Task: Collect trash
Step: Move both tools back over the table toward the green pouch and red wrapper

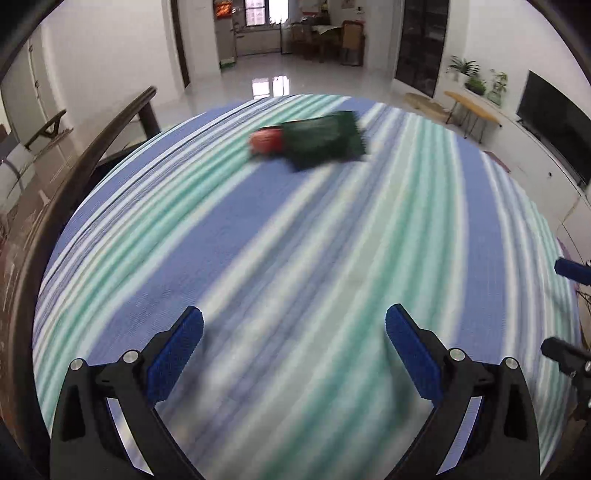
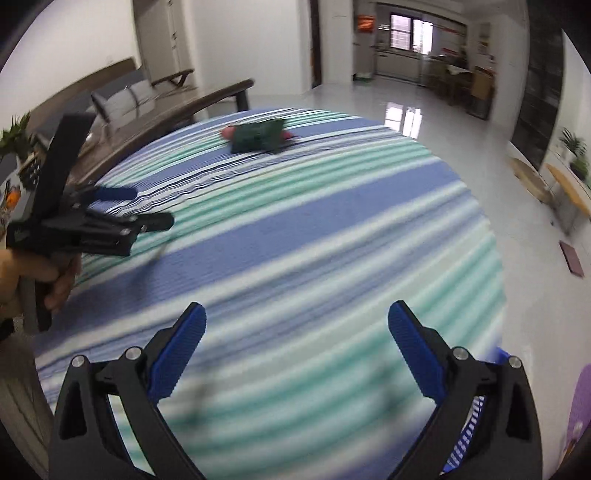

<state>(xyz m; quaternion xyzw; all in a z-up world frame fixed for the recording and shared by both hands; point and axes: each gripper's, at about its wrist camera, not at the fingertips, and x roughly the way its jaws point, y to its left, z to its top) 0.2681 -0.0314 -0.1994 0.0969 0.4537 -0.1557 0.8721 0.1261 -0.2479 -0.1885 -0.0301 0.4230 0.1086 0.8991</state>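
The left claw (image 1: 293, 326) is spread and holds nothing, as is the right claw (image 2: 297, 321). One piece of trash, a dark green wrapper (image 1: 325, 138) with a red end, lies far across the striped desk (image 1: 258, 229). It looks light, soft and crinkly; pinch its flat edge.

No readable text anywhere; green wrapper (image 1: 321, 138) on striped tablecloth (image 1: 295, 240) too blurred for print, red wall sign (image 2: 365, 23) far off, characters illegible
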